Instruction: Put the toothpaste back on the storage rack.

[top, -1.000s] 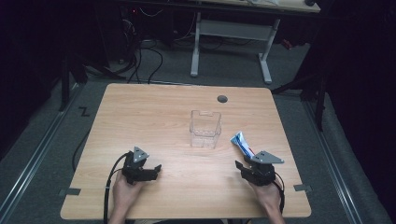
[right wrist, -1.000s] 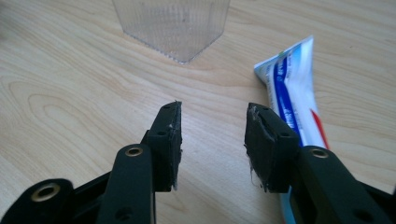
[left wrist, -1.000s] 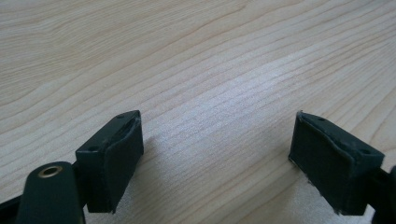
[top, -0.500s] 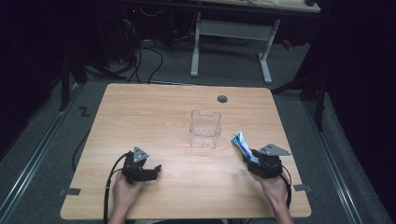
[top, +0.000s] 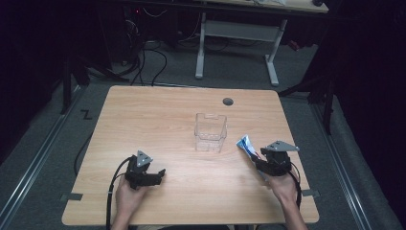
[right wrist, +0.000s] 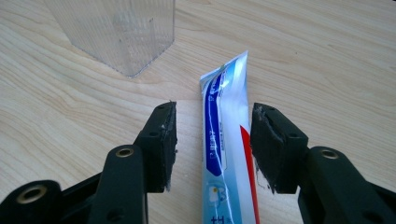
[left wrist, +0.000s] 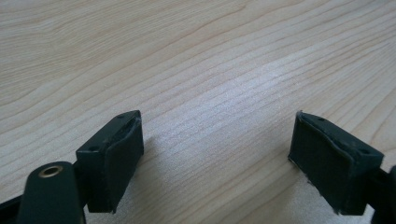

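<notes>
Right tool (right wrist: 212, 144): jaws spread and just been opening, the white squeeze tube with blue and red print (right wrist: 224, 154) lies flat on the light wood-grain tabletop (top: 158, 115) between them, a gap on each side, pads not pressing it. The tube's flat crimped end points away from the tool toward the clear ribbed plastic container (right wrist: 116, 32), near it but apart; the other end runs out of the bottom of the right gripper view, cap not visible. In the high view the right tool (top: 261, 165) sits near the right edge of the tabletop, toward the near right corner, held by the person's right hand (top: 282, 187), grey three-cornered plate on top, cable trailing back along the wrist. The tube (top: 246, 145) lies there at a slant, just off the container's near right corner. The container (top: 210, 132) stands upright, open at the top, about mid-tabletop, slightly toward the right edge; contents can't be told from these frames. A small dark round grommet hole (top: 228, 101) sits near the far edge, beyond the container. Left tool (left wrist: 217, 154): jaws spread wide, bare wood between them, nothing gripped. In the high view the left tool (top: 160, 175) rests low over the tabletop toward the near left corner, in the person's left hand (top: 127, 196), well apart from tube and container.
</notes>
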`<action>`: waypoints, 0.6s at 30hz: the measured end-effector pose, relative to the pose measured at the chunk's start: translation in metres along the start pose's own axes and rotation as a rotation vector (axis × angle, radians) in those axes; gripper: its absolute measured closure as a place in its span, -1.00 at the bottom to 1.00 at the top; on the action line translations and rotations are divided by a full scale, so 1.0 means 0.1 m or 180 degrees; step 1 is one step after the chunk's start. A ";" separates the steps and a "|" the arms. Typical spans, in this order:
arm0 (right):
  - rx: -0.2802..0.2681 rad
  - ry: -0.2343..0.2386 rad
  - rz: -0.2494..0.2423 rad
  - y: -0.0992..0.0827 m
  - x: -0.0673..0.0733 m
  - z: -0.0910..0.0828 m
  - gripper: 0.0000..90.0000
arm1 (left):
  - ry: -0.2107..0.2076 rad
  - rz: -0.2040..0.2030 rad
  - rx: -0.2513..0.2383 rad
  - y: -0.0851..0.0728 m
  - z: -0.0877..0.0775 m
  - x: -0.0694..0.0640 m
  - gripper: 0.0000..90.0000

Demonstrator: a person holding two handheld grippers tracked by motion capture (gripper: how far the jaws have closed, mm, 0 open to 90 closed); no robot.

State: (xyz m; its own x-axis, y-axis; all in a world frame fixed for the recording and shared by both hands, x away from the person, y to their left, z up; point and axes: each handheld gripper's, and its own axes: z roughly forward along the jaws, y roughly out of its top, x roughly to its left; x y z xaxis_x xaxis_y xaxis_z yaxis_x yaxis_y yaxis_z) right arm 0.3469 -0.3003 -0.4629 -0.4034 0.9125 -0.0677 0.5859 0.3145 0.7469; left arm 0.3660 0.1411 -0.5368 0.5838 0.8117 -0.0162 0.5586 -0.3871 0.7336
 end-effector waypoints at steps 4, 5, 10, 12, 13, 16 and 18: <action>0.0102 0.0012 0.0009 0.05 -0.05 0.07 0.11 | 0.0001 0.0000 0.0001 0.00 0.00 0.00 -0.60; 0.0122 0.0014 -0.0004 0.06 -0.06 0.09 0.10 | 0.0000 0.0001 0.0001 0.00 0.00 0.00 -0.60; 0.0220 0.0019 -0.0016 0.11 -0.08 0.17 0.07 | 0.0000 0.0001 0.0001 0.00 0.00 0.00 -0.60; 0.0277 0.0026 -0.0037 0.13 -0.08 0.22 0.07 | 0.0001 0.0002 0.0001 0.00 0.00 0.00 -0.60; 0.0302 0.0033 -0.0052 0.14 -0.08 0.24 0.06 | 0.0000 0.0002 0.0001 0.00 0.00 0.00 -0.60; 0.0402 0.0036 -0.0091 0.19 -0.08 0.31 0.05 | 0.0000 0.0002 0.0001 0.00 0.00 0.00 -0.60; 0.0432 0.0042 -0.0090 0.20 -0.07 0.35 0.04 | 0.0001 0.0002 0.0001 0.00 0.00 0.00 -0.60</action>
State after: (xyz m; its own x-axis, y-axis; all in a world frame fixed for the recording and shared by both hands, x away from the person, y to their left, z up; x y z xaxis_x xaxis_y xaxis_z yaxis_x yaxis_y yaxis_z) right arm 0.3861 -0.2911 -0.4711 -0.4297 0.8996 -0.0782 0.6635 0.3733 0.6483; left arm 0.3660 0.1411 -0.5368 0.5840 0.8116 -0.0157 0.5584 -0.3877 0.7334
